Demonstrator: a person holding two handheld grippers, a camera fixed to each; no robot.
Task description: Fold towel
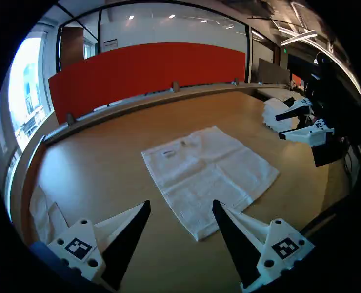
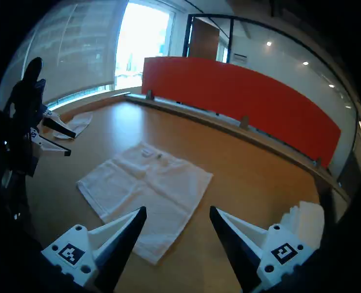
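The left gripper [image 1: 180, 202] is holding its dark fingers [image 1: 127, 239] spread wide, nothing pinched between them. In the left gripper view they are framing the near corner of the white towel [image 1: 210, 171]. The pictures are not telling whether the tips are touching cloth or table.

Over on the other side, the right gripper [image 2: 177, 208] is showing the same stance. Its fingers [image 2: 124, 244] are parted, gripping nothing, and aiming at the towel's near edge.

The towel is lying opened flat in the middle of the wooden table [image 1: 107, 156], turned cornerwise to both cameras. Faint crease lines are crossing it, and two small tags [image 1: 168, 153] are sitting near its far edge.

Moving outward, each gripper is showing up in the other's camera, off to the side of the towel and well apart from it, fingers open there too. A dark-sleeved arm is holding each one.

A stack of folded white cloths [image 2: 307, 222] is resting near the right gripper. A loose white cloth [image 1: 41, 215] is lying on the table just beside the left one.

Beyond the table's far edge a red partition [image 1: 146, 73] is running along its length, with bright windows [image 2: 141, 39] glowing behind it.
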